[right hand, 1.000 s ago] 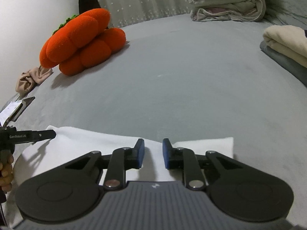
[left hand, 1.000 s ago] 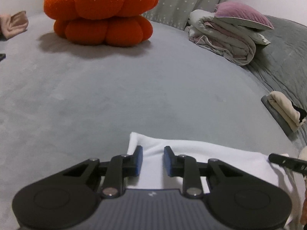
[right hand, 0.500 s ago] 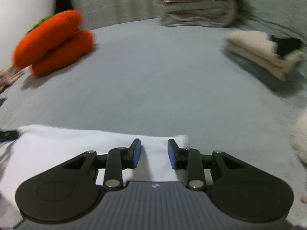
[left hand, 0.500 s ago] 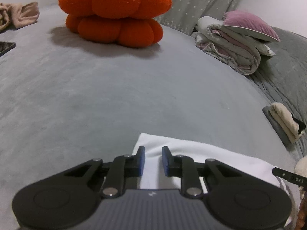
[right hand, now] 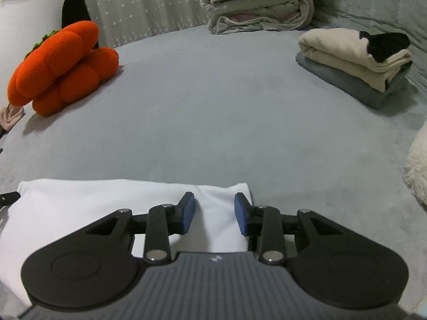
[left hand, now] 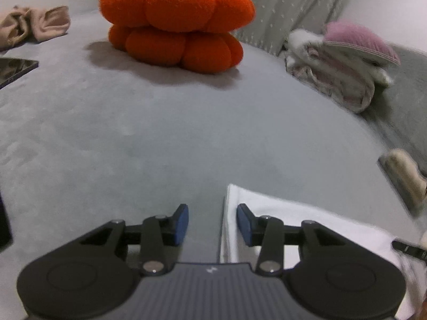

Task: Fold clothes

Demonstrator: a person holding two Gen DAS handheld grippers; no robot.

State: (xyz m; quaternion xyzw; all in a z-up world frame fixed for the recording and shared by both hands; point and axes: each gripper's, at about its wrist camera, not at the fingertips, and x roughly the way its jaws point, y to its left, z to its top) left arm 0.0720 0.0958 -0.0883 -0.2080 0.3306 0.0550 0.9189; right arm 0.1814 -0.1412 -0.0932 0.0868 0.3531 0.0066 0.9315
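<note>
Folded white cloth (right hand: 106, 208) lying flat, long axis running across from left tool (left hand: 212, 221) to right tool (right hand: 214, 214); both just opening, gripping nothing.

Soft cloth everywhere, hard matt plastic on the claws

The white garment (right hand: 106, 208) looked smooth woven cloth; the bed (right hand: 226, 112) wore a velvety grey cover; the orange cushion (left hand: 176, 18) was nubbly plush; the left claw (left hand: 212, 222) showed matt black plastic, blue rubbery pads (left hand: 182, 224) and shiny metal pins.

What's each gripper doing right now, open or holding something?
Left gripper: open, jaws just widened, holding nothing.
Right gripper: open over the white cloth, jaws just widened, not pinching it.
</note>
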